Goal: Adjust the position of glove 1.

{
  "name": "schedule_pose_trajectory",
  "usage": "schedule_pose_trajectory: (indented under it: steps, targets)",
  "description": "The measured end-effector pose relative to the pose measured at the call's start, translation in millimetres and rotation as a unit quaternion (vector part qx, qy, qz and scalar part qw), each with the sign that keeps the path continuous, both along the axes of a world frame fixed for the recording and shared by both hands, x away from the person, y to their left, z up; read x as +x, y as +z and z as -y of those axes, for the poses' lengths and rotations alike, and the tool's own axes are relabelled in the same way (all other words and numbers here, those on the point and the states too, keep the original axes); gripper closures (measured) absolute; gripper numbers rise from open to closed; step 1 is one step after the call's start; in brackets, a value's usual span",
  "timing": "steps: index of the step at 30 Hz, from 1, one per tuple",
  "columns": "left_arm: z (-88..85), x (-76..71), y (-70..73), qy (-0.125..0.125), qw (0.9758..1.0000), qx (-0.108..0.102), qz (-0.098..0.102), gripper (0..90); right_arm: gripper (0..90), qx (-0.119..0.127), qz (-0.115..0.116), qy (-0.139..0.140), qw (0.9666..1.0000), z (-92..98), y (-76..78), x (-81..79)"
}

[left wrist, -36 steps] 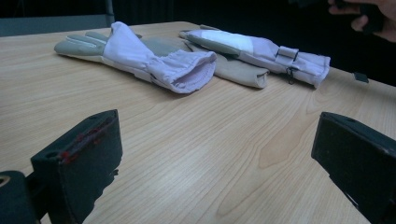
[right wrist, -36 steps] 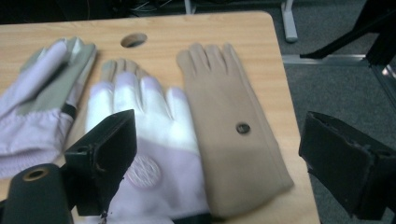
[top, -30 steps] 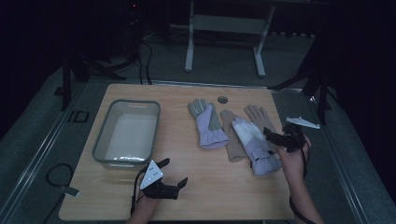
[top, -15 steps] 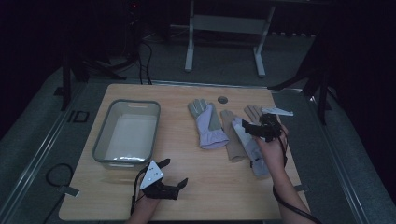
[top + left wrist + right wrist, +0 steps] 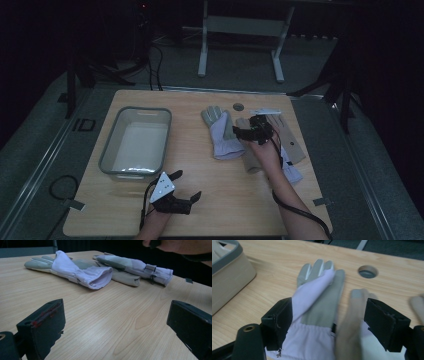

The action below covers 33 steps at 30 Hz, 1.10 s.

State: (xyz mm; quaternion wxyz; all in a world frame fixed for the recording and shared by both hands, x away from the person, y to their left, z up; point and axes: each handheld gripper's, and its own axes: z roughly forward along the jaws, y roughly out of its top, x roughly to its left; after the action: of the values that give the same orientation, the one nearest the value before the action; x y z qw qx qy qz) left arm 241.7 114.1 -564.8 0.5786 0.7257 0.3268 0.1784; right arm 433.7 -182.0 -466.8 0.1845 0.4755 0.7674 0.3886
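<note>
On the worktop (image 5: 200,205) I see two gloves lying side by side towards the far right, and a grey-rimmed tub (image 5: 107,150) on the left. My right claw (image 5: 246,134) hangs over the gap between the gloves, low above them. Its jaws stand wide apart and have just been closing a little. In the right gripper view they straddle the cuff end of the left glove (image 5: 317,302), with a finger of the right glove (image 5: 355,315) also between them. I can't see either pad pressing on the fabric. The left glove lies flat, fingers pointing to the far edge near the round hole (image 5: 367,271) in the worktop, its white cuff towards me. The right glove (image 5: 290,150) lies just beside it, partly under my right forearm. My left claw (image 5: 187,185) rests at the near edge, well apart from the gloves, jaws spread wide with only bare wood between them.
</note>
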Motion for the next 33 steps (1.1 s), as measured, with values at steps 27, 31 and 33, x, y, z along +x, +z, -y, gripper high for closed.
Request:
schedule_pose_trajectory:
  steps: [27, 31, 33]
  targets:
    - [1.2, -1.2, 0.2, -0.004, 1.0, 0.007, 0.004, 2.0, 49.3, -0.059, -0.06, 0.016, 0.9963, -44.3, -72.9, 41.3]
    - [0.8, -0.7, 0.1, -0.003, 1.0, 0.004, 0.001, 2.0, 60.7, -0.072, -0.053, 0.014, 0.9959, -43.8, -74.3, 40.6]
    - [0.5, -0.5, 0.0, -0.003, 1.0, 0.002, 0.0, 2.0, 62.9, -0.073, -0.05, 0.012, 0.996, -44.9, -75.3, 40.0]
